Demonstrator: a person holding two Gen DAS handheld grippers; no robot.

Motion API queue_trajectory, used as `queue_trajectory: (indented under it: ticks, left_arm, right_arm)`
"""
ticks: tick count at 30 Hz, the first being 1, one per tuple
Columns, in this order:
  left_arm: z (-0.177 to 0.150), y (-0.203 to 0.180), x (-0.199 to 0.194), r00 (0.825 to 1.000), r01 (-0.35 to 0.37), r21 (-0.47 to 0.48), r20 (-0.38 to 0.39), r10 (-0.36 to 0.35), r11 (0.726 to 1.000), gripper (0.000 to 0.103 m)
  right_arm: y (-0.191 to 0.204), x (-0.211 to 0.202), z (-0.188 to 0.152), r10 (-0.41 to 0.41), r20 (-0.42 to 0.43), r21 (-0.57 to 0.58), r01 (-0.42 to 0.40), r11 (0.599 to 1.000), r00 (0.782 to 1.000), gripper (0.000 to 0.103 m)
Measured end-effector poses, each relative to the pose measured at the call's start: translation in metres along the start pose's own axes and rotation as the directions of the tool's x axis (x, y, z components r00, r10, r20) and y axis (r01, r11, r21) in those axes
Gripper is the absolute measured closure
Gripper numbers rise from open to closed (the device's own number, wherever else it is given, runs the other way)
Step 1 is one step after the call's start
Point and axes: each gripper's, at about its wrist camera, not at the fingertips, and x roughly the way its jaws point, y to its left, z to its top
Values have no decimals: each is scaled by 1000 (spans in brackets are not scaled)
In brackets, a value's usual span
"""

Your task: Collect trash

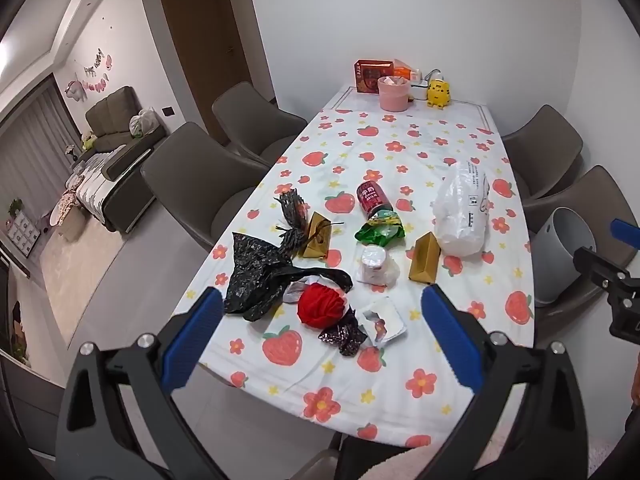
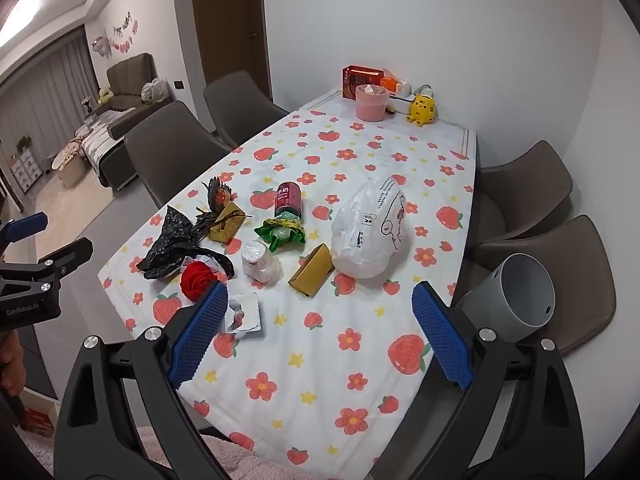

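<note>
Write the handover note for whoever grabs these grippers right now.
Left gripper: open, empty, above the table's near end.
Right gripper: open, empty, alongside.
Trash all on the table: black bag, red ball, tray, two gold boxes, cup, green wrapper, can, white bag.
Bin: tilted on the chair to the right, looks empty.
Done: nothing collected.
Left: everything.

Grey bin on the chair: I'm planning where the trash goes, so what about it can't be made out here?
- Grey bin, right wrist view: base hidden behind the right gripper finger.
- Left wrist view: the bin is partly covered by that gripper's black frame.
- Its bottom lies in shadow.
</note>
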Motion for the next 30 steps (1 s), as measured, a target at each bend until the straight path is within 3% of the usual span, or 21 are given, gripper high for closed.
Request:
queue_trajectory:
  ticks: [30]
  left_arm:
    - [-14, 27, 15, 1000, -3, -13, -19, 3, 1000, 4]
  right_arm:
    - [-5, 12, 3, -22, -2, 0, 22, 1000, 1000, 13]
